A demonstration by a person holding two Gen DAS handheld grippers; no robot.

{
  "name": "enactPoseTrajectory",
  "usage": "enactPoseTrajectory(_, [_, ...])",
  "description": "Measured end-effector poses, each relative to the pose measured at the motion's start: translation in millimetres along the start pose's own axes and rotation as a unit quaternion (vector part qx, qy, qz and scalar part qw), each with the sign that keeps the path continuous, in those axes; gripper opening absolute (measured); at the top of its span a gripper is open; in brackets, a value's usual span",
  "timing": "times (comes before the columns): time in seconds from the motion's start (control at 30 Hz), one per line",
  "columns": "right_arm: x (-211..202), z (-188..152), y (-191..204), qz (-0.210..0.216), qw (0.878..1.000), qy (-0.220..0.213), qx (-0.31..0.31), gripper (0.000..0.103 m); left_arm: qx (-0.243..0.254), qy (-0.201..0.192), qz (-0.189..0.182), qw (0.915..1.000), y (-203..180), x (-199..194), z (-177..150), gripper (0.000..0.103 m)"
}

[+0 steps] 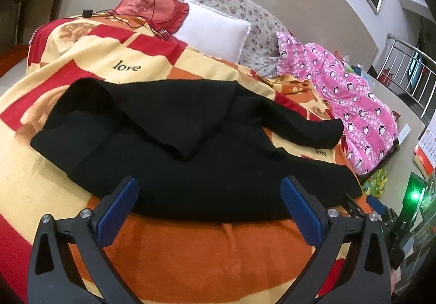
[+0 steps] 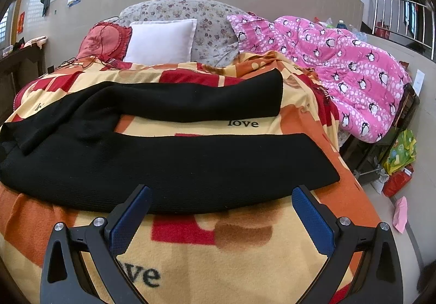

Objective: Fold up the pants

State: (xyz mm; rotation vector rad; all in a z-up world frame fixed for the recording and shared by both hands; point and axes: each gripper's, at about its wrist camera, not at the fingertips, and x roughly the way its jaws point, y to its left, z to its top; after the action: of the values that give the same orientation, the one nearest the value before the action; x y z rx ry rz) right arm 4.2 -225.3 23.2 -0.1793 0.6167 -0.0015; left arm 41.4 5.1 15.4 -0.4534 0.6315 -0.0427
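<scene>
1. The left gripper point(image 1: 209, 200) hovers just short of the black pants' point(image 1: 177, 157) near edge, fingers spread wide, grasping nothing.
2. The pants lie across the patterned blanket point(image 2: 218, 263) on the bed, legs apart.
3. The right gripper point(image 2: 222, 208) hovers likewise, fingers released.
</scene>
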Motion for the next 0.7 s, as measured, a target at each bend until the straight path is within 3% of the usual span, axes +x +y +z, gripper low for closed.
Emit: enactPoseTrajectory(0.7, [1.1, -0.9, -1.3, -0.005, 1.000, 0.003, 0.006, 0.102, -0.021, 0.000, -0.014, 0.9997, 9.6, -3.1, -0.7, 0.103])
